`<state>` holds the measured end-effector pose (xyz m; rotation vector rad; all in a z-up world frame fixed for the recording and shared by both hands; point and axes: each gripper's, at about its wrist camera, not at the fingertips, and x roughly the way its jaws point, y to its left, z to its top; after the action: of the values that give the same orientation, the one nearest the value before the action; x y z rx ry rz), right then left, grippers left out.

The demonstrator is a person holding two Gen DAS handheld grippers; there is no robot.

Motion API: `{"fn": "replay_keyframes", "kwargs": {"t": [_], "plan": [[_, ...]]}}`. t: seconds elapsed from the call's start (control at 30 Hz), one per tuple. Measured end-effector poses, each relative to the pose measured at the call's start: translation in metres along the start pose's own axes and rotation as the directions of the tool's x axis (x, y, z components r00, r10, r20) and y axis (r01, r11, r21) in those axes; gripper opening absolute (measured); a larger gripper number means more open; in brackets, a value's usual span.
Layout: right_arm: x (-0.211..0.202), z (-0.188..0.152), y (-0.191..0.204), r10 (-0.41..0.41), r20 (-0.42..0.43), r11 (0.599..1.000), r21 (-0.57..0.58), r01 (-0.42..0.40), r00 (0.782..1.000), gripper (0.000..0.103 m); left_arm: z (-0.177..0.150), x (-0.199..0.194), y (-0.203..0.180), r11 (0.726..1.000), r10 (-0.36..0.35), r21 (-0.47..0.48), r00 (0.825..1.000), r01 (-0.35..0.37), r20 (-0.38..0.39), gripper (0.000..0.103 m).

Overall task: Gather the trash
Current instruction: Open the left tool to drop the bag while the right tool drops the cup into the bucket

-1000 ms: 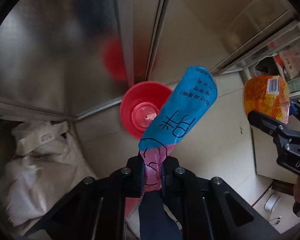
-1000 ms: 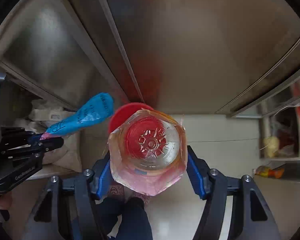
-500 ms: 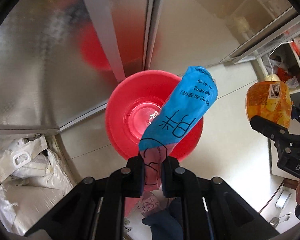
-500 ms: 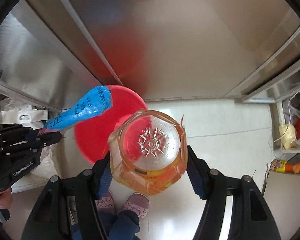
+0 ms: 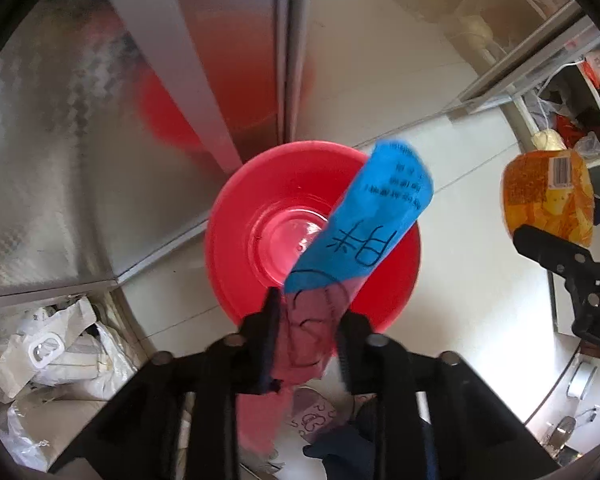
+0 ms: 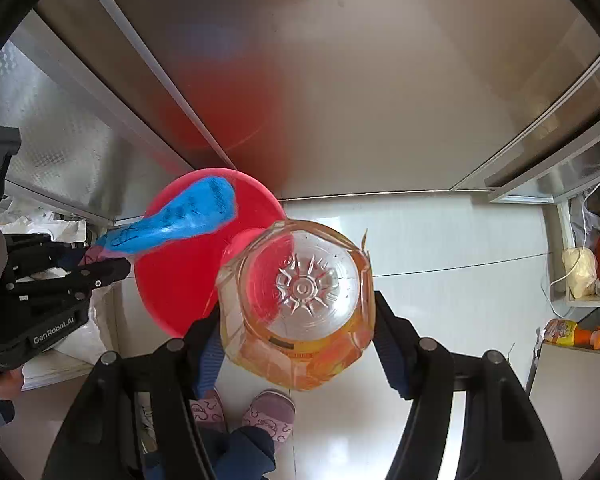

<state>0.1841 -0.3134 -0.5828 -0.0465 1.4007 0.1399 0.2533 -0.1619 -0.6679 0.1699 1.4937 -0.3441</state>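
Note:
A red plastic bin stands on the white floor against a metal cabinet, open top facing me; it also shows in the right wrist view. My left gripper has its jaws spread apart, with a blue and pink snack wrapper still between them, blurred, directly over the bin. My right gripper is shut on a clear orange-labelled plastic bottle, bottom toward the camera, beside the bin's right rim. The bottle also shows in the left wrist view.
Steel cabinet doors rise behind the bin. White plastic bags lie at the left. Shelves with bags and a small orange bottle stand at the right. The person's slippered feet are below the grippers.
Both grippers have moved closer to the red bin, which now looks larger. The left jaws have opened from a tight grip, and the wrapper sits loose between them.

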Motion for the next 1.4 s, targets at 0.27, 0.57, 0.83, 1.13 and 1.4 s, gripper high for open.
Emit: {"fn": "replay_keyframes", "kwargs": {"t": [0.27,0.57,0.83,1.13,1.4], "plan": [[-0.002,-0.002,0.003,0.006,-0.001,1.0,-0.007,-0.006,1.0,0.063,-0.006,0.0,0.01,1.0,-0.007,-0.005,1.0,0.007,0.02,0.075],[-0.01,0.009,0.023,0.032,-0.005,0.998,-0.046,-0.032,0.999,0.063,-0.018,-0.032,0.035,0.996,0.082,-0.051,0.992,-0.077,0.091,0.087],[0.002,0.021,0.049,0.06,-0.016,0.994,-0.093,-0.061,0.998,0.063,-0.026,-0.039,0.074,0.988,0.093,-0.13,0.99,-0.079,0.103,0.089],[0.016,0.021,0.072,0.042,-0.03,0.991,-0.129,-0.045,0.999,0.063,-0.04,-0.029,0.096,0.982,0.093,-0.175,0.992,-0.077,0.087,0.089],[0.012,0.02,0.082,0.042,-0.046,0.99,-0.13,-0.048,0.998,0.065,-0.048,-0.036,0.103,0.977,0.102,-0.198,0.99,-0.081,0.097,0.089]]}}
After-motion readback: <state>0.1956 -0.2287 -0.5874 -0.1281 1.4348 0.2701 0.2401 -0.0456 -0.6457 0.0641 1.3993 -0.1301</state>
